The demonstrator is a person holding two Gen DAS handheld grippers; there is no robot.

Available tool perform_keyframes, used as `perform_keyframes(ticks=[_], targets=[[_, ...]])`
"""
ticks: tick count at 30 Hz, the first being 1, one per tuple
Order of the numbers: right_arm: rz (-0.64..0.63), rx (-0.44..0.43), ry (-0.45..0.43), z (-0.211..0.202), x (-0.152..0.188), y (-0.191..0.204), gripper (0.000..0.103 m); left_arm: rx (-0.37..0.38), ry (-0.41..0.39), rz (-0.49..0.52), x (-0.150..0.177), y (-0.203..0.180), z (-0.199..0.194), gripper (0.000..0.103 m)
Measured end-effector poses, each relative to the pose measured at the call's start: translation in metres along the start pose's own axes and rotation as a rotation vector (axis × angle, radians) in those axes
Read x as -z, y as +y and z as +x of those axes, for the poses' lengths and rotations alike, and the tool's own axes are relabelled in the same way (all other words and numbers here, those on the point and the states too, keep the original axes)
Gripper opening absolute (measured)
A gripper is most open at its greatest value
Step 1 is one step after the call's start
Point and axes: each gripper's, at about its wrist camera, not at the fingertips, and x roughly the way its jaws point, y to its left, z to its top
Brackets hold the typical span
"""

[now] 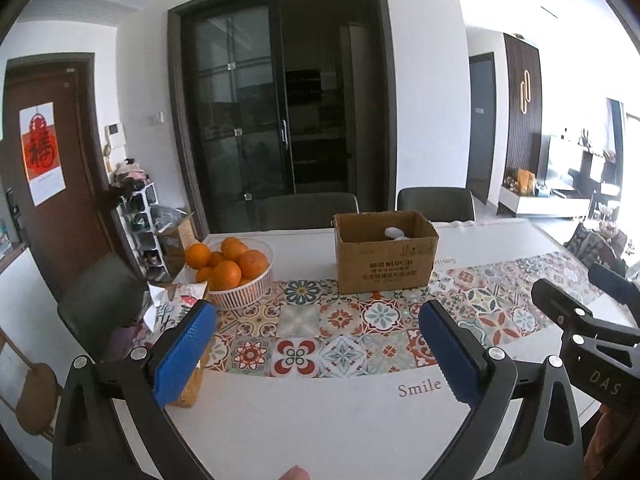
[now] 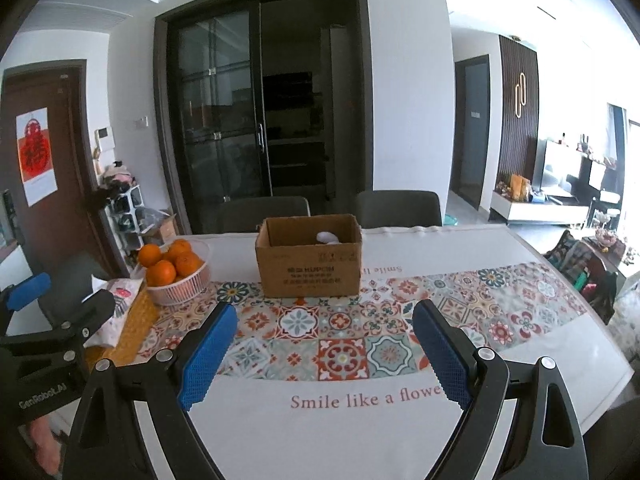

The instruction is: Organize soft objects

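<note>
On the worktop (image 1: pixel 320 420) seen from the left wrist, an open brown cardboard box (image 1: pixel 386 258) stands at the far middle, and a white soft object (image 1: pixel 394 233) shows just over its rim, lying inside. The left claw (image 1: pixel 318 350) hangs above the near edge with its blue pads wide apart and nothing between them. To the left, touching the patterned tile-print runner (image 1: pixel 340 336), sits a white ribbed bowl of oranges (image 1: pixel 234 270), with a crumpled printed paper packet (image 1: pixel 176 304) just beside it. A likely slip: a reach toward the box from this side could clip the bowl and roll the fruit, since the bowl lies close to the path. From the right wrist, the right claw (image 2: pixel 324 354) is likewise spread open and empty over the pale cloth with its "Smile like a flower" lettering. The box is straight ahead; its light walls could skid or tip if a pad catches the rim. No other soft thing is plainly visible on the worktop, so a search could wander. Beyond are two grey chairs (image 2: pixel 398 208), dark glass sliding doors (image 2: pixel 256 120), and a bright living area at right.
</note>
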Motion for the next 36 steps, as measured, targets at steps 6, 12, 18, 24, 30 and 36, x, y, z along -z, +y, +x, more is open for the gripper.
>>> perform_keyframes(ticks=[6, 12, 18, 24, 30, 36], targets=[[0.009, -0.019, 0.007, -0.018, 0.004, -0.007, 0.091, -0.009, -0.005, -0.012, 0.01, -0.004, -0.023, 0.103], [0.008, -0.036, 0.015, -0.034, 0.015, -0.008, 0.091, -0.026, -0.015, -0.003, 0.019, -0.005, -0.045, 0.103], [0.009, -0.031, 0.005, -0.053, 0.023, -0.01, 0.091, -0.018, -0.015, -0.001, 0.028, -0.007, -0.062, 0.103], [0.007, -0.02, -0.007, -0.072, 0.028, -0.011, 0.091, -0.015, -0.036, 0.007, 0.032, -0.009, -0.079, 0.103], [0.012, -0.017, -0.02, -0.082, 0.028, -0.015, 0.091, 0.002, -0.049, 0.013, 0.032, -0.013, -0.088, 0.103], [0.008, -0.018, -0.03, -0.084, 0.027, -0.016, 0.091, 0.004, -0.051, 0.01, 0.031, -0.013, -0.089, 0.103]])
